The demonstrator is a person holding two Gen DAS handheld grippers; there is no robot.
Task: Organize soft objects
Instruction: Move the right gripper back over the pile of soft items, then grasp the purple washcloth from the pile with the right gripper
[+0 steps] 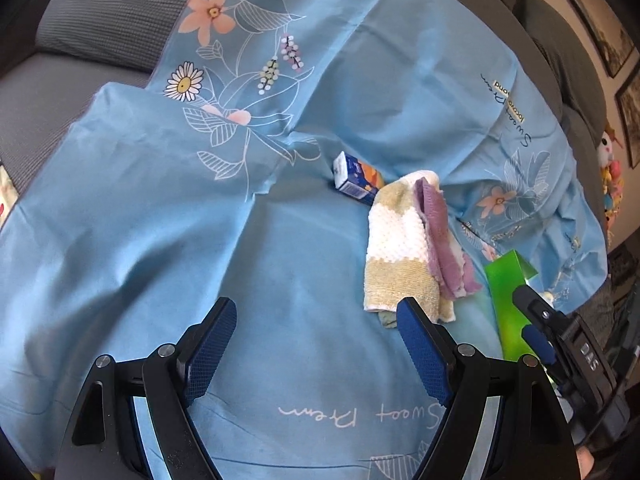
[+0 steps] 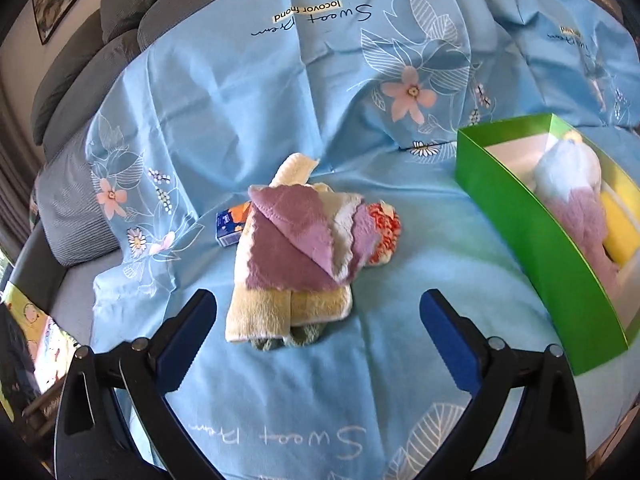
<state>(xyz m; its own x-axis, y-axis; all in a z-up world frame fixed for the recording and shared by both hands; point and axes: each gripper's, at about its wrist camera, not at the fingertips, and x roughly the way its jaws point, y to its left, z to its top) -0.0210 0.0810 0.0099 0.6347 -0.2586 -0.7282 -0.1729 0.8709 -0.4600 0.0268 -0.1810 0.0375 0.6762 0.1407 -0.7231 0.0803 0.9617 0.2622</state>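
Both hand-held grippers hovered over the blue flowered sheet, which covered a grey sofa. The left hand-held gripper had its jaws spread wide with nothing between them, only bare sheet. The right hand-held gripper was just as wide and just as empty, its fingers framing the pile of cloths from the near side without touching it.

The pile sat at the middle of the right wrist view. In the left wrist view it lay at about 2 o'clock from the gripper's fingers, with the near corner of the pile just beside the right-side fingertip. The stack looked roughly folded, probably so it could be lifted as 1 bundle, not cloth by cloth. I counted at least 4 pieces in it:
- 1 cream and white knitted towel underneath
- 1 purple cloth on top
- 1 orange and white patterned piece at the far right edge
- 1 grey-green piece poking out at the near edge

1 small blue and orange carton lay touching the pile at its 11 o'clock side; it looked stiff, not soft, so it likely belonged elsewhere.

1 green box stood open at 3 o'clock of the pile, well apart from it. It already held 1 fluffy white and lilac item and 1 yellow item, which suggested it served as the collecting bin. The open top faced the grippers, making a drop-in easy.

The right gripper seemed best placed to take the pile next.
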